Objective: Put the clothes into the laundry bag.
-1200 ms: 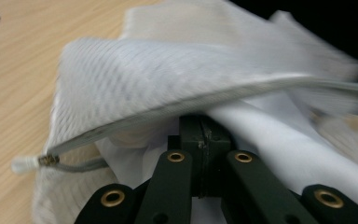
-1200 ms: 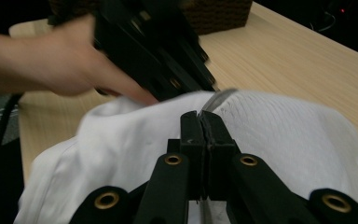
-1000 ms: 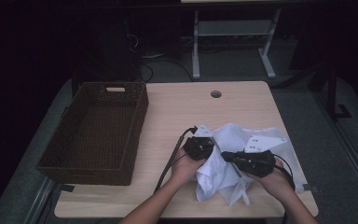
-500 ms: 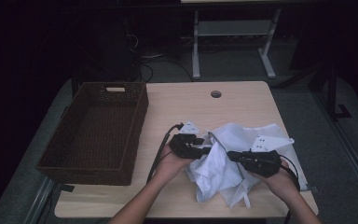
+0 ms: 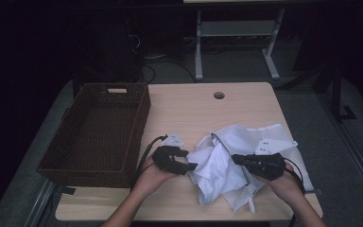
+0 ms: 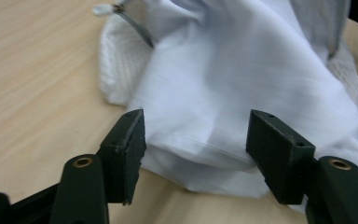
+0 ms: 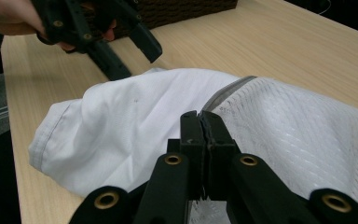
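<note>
A crumpled white garment (image 5: 227,163) with a mesh lining lies on the near right part of the wooden table (image 5: 203,113). My left gripper (image 5: 189,160) is at the garment's left edge. Its jaws have just been opening. In the left gripper view they stand wide apart (image 6: 198,126), with a fold of the white cloth (image 6: 223,93) between them and no pad pressing on it. My right gripper (image 5: 235,159) rests on the garment's right half. Its jaws are shut (image 7: 200,119), with a bit of white cloth (image 7: 135,116) pinched low between them. The left gripper (image 7: 137,60) also appears beyond the cloth.
A dark woven basket (image 5: 142,118), with nothing in it, stands on the left part of the table. A cable hole (image 5: 219,95) is in the far edge. Bare wood lies between the basket and the garment. Grey metal legs (image 5: 198,52) stand on the dark floor behind.
The left gripper has let go of the cloth, opened its jaws and moved left toward the basket. The right gripper has stayed on the garment.
</note>
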Motion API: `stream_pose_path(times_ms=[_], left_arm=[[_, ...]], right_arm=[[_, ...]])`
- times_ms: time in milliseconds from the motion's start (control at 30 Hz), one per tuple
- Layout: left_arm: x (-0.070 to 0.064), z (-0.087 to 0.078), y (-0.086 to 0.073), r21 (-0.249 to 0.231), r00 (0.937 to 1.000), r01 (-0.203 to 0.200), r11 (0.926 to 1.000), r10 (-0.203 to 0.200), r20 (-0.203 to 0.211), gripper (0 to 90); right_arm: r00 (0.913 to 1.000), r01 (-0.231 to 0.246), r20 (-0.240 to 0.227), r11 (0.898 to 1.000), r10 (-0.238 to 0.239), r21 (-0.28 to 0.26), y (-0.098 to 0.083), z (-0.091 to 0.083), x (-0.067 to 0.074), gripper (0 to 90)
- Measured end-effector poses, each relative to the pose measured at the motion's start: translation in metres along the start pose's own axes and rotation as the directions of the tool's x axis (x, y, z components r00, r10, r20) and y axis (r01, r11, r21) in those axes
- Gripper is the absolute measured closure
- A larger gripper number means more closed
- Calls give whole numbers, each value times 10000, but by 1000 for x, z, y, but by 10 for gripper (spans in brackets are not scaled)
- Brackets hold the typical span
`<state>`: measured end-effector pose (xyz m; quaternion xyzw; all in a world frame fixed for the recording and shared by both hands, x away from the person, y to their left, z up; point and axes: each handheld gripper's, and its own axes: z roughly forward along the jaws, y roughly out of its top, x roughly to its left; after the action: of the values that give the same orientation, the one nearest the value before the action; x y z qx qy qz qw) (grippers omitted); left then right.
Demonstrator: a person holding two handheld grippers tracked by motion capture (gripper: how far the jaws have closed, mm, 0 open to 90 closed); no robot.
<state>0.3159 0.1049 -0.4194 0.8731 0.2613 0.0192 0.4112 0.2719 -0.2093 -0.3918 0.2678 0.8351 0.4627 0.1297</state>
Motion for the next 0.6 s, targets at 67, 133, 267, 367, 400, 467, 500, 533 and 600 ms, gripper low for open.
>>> stream_pose_path(times_ms=[67,133,267,367,400,467,500,533,600], left_arm=[[-4,3,0,141,9999,-90,9999,89,50,351],[-9,3,3,3,9994,-164,9999,164,296,351],[-25,3,11,-287,9949,-533,9982,556,845,342],[-34,13,14,-117,9901,-796,9968,804,1153,345],[-37,18,15,19,9887,-870,9962,861,1230,348],[-41,29,16,265,9866,-1069,9939,1027,1265,352],[-42,36,16,363,9858,-1151,9927,1096,1270,367],[-44,41,17,481,9853,-1261,9908,1195,1223,387],[-44,51,17,680,9864,-1384,9880,1314,989,449]], right_arm=[[10000,44,13,10000,-44,69,0,1,1,878],[10000,67,31,9999,-68,116,0,1,2,878],[10000,55,21,9999,-55,121,-2,2,1,878],[10000,63,5,9999,-63,160,-1,3,0,878],[10000,66,0,9998,-66,173,-1,4,1,878],[10000,65,-8,9998,-65,189,-1,5,2,878],[10000,69,-9,9998,-69,198,-1,5,2,877],[9999,100,-13,9997,-100,212,-1,6,2,877],[10000,73,4,9997,-73,245,-1,7,2,864]])
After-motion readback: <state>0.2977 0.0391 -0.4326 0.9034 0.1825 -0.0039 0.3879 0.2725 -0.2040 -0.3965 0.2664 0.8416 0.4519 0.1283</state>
